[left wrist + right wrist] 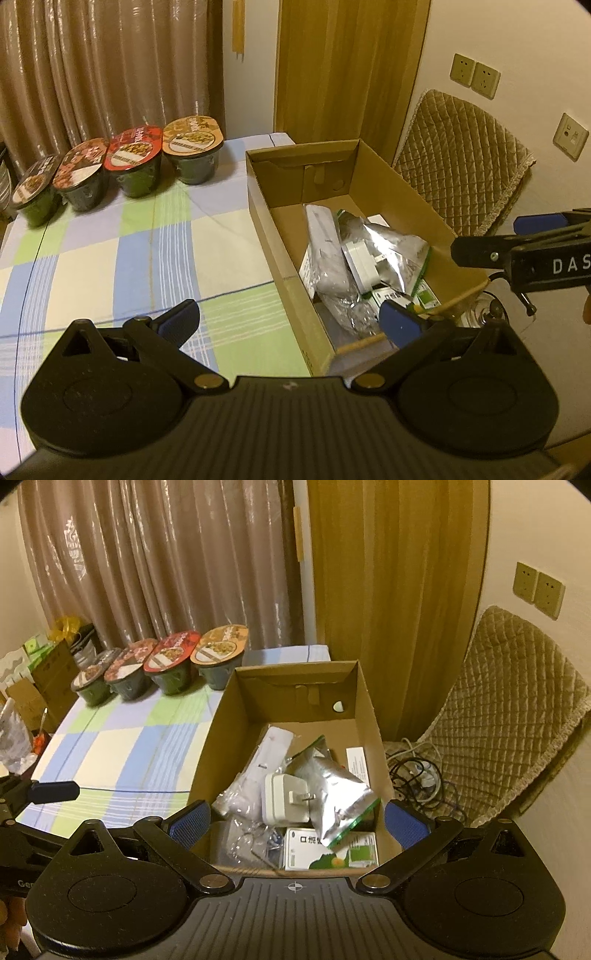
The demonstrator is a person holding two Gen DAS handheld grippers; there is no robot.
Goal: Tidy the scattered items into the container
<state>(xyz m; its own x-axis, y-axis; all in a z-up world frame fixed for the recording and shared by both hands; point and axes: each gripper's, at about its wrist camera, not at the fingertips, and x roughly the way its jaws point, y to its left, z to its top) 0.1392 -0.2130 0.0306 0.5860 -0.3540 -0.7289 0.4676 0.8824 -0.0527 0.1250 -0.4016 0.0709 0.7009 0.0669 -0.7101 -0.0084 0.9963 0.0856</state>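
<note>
An open cardboard box [275, 236] [364, 701] stands on the checked tablecloth [110, 254] [122, 749]. Inside lie a white charger plug [364, 264] [282, 799], a silver foil pouch [397, 245] [338, 794], a clear-wrapped white item [327, 247] [258, 771] and a green-and-white medicine box [328, 853]. My left gripper [290, 319] is open over the box's near left corner, holding nothing. My right gripper [297, 821] is open above the box's near end, also with nothing in it. The right gripper [517, 240] shows from the side in the left wrist view.
Several lidded instant-food bowls [125, 162] [166, 664] line the table's far edge before a curtain [92, 66]. A quilted chair [461, 162] [506, 720] stands right of the box, with tangled cables [417, 775] on its seat. Cardboard boxes and bags [48, 672] sit left of the table.
</note>
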